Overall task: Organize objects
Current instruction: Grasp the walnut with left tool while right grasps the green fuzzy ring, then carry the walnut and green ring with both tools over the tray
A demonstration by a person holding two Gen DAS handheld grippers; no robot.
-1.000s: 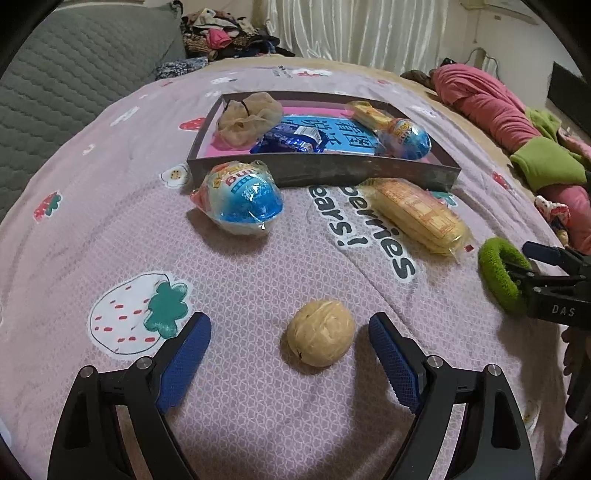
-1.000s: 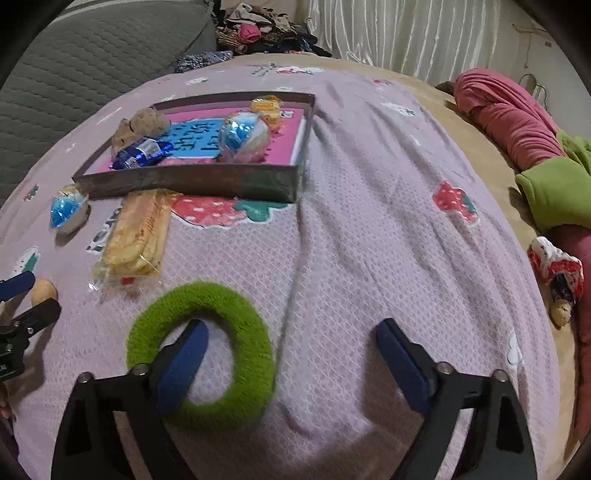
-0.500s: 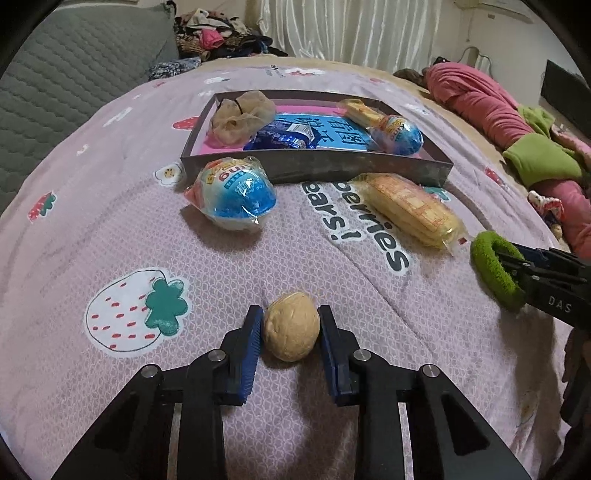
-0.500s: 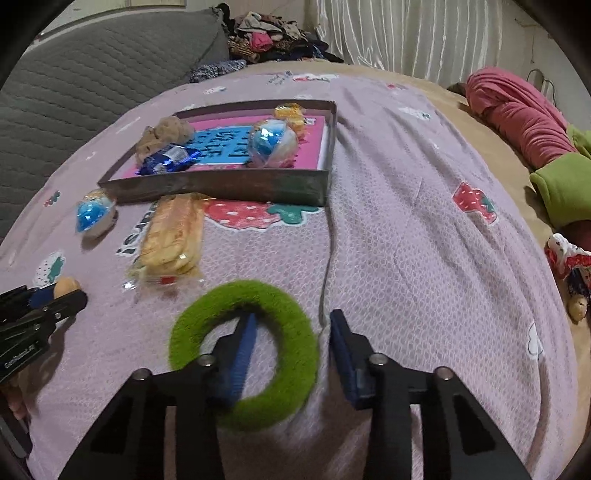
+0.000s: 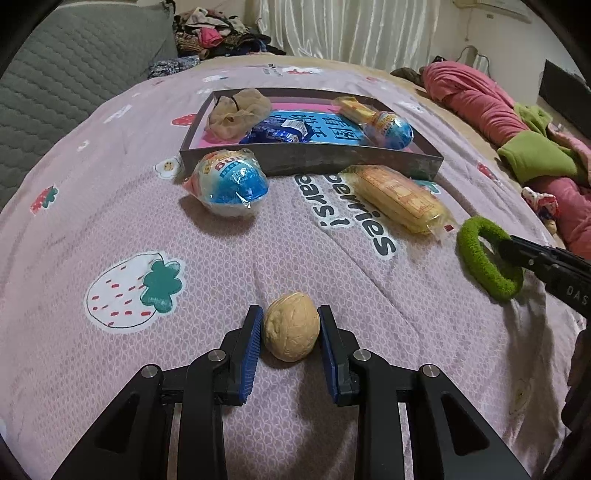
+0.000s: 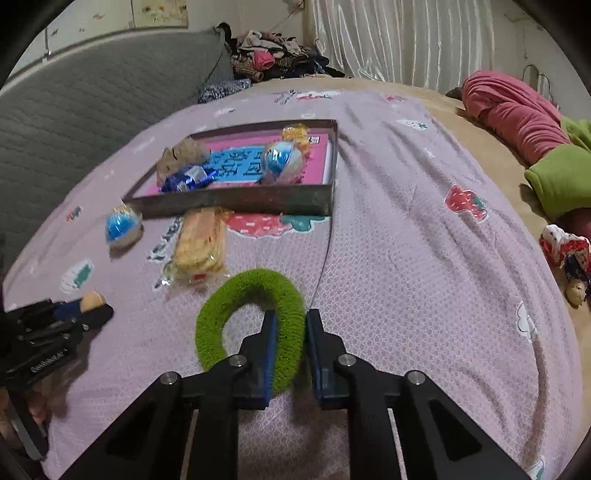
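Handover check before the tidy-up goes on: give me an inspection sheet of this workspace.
Surface: pink strawberry-print bedspread, rumpled.
Job's things: walnut; green ring; shallow box holding wrapped items; egg-shaped pack and biscuit pack on the spread before it.
Clutter: clothes heap.
Grippers: left gripper jaws clamp the walnut; right gripper jaws pinch the ring's band.
Cables: nothing seen.
Surroundings: grey quilted headboard, curtain, pink and green bedding.

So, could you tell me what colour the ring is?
Green; the ring shows best in the right wrist view.
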